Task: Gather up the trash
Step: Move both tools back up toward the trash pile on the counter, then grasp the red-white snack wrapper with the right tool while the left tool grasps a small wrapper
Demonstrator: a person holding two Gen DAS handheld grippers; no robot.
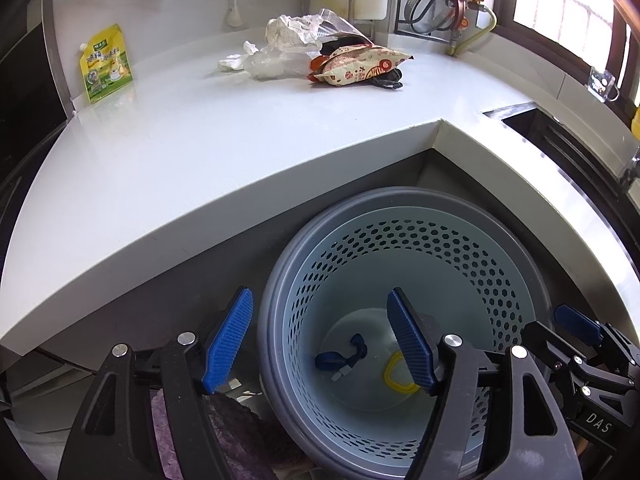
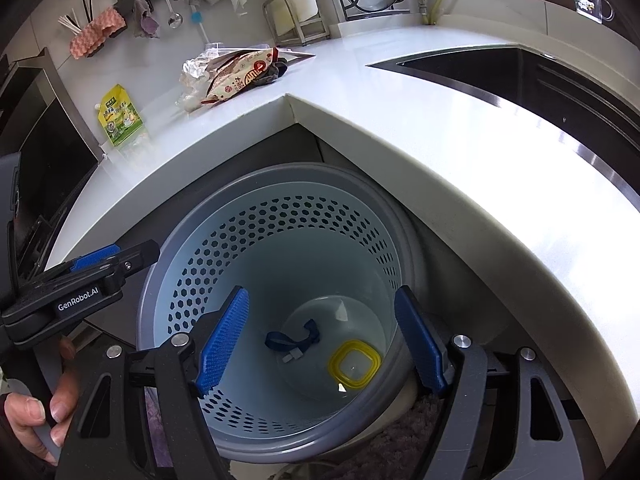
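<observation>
A grey perforated trash bin (image 1: 404, 216) (image 2: 248, 184) stands on the floor in the counter's inner corner. At its bottom lie a blue strap (image 1: 340, 356) (image 2: 292, 338) and a yellow-rimmed lid (image 1: 396, 374) (image 2: 354, 364). My left gripper (image 1: 320, 344) is open and empty above the bin. My right gripper (image 2: 320, 344) is open and empty above the bin too. A pile of trash lies on the white counter (image 1: 200, 140): a printed snack bag (image 1: 360, 66) (image 2: 240, 76), crumpled clear plastic (image 1: 296, 32) (image 2: 196, 70) and white tissue (image 1: 232, 62).
A yellow-green pouch (image 1: 106, 64) (image 2: 120, 122) leans on the wall at the left. A dark sink (image 2: 540, 80) is set in the counter at the right. A purple mat (image 1: 236, 440) lies on the floor. Utensils hang on the back wall.
</observation>
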